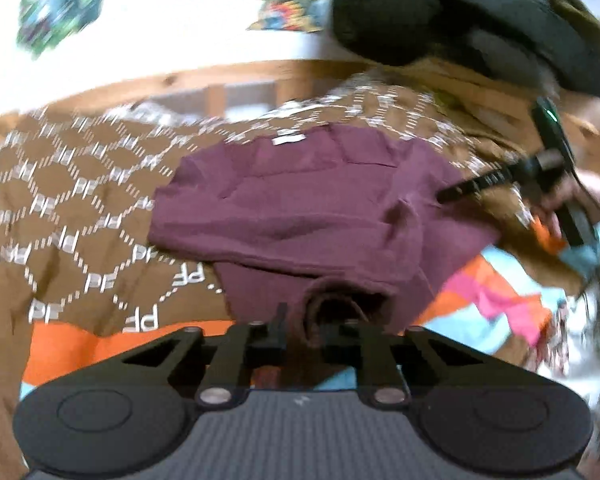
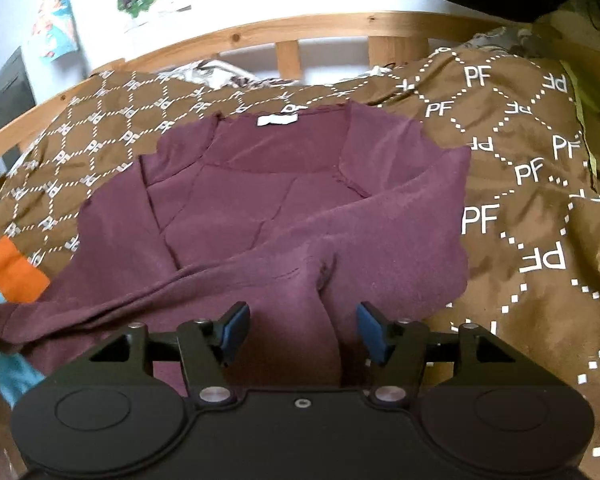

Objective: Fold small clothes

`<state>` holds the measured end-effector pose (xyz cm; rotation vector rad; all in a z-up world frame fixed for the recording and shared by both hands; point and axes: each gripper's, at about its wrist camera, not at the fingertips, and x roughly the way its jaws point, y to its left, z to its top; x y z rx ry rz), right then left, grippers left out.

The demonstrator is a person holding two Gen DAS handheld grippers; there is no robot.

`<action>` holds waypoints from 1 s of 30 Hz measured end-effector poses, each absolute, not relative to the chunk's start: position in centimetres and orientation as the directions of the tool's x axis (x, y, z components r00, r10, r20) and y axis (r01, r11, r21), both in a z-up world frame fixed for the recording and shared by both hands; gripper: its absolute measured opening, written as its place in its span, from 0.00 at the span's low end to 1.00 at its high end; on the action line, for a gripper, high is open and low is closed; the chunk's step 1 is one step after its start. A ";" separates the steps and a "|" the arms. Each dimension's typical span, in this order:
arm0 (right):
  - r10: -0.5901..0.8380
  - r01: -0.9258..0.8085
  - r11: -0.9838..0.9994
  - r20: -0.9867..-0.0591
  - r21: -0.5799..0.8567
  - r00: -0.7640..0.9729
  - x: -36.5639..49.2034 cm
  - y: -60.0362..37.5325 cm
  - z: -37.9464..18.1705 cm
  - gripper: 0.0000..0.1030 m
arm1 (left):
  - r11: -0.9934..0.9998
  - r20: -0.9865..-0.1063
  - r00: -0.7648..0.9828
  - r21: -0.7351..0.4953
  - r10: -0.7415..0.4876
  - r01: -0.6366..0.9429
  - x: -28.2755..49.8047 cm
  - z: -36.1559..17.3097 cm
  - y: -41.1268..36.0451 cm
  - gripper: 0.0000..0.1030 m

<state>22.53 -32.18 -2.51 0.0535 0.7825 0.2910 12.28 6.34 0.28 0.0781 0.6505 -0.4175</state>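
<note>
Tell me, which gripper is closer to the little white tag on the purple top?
Probably the right. The right gripper is open over the purple top, facing the white tag at its far edge. The left gripper pinches a sleeve cuff that seems farther away.

Open right hand-held gripper [image 2: 302, 330] straddles maroon garment [image 2: 284, 216] fold.

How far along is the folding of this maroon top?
Done: the top lies on the brown cover, one sleeve folded across its body. In hand: the left gripper is closed on bunched fabric at the near edge; the right gripper is open over a ridge of cloth. Left: the remaining folds; it is not yet a compact bundle.
</note>
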 end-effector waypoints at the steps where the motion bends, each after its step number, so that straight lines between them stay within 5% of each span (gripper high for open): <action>1: 0.270 -0.230 0.961 -0.680 0.151 0.682 22.7 -32.1 -2.6 0.56 | 0.923 -0.605 0.714 -0.103 -0.354 0.370 12.9 0.4 6.8 0.11; 3: 0.254 -0.219 0.966 -0.662 0.137 0.705 23.2 -31.8 -2.4 0.47 | 0.934 -0.609 0.712 -0.166 -0.349 0.316 13.8 0.5 7.7 0.10; 6: 0.234 -0.209 0.971 -0.662 0.119 0.712 23.8 -31.2 -2.6 0.18 | 0.941 -0.614 0.714 -0.228 -0.337 0.249 14.8 0.7 8.8 0.09; 9: 0.195 -0.185 0.979 -0.654 0.085 0.731 23.5 -31.0 -2.5 0.07 | 0.937 -0.617 0.710 -0.290 -0.339 0.195 15.3 0.8 9.5 0.09; 18: 0.161 -0.133 0.986 -0.357 0.104 0.920 12.8 -32.8 3.1 0.06 | 0.915 -0.528 0.754 -0.315 -0.390 0.253 11.1 3.6 9.2 0.08; 30: 0.024 -0.014 0.998 -0.149 0.067 0.988 -3.9 -32.2 7.2 0.04 | 0.919 -0.371 0.849 -0.264 -0.376 0.292 1.9 7.0 9.5 0.08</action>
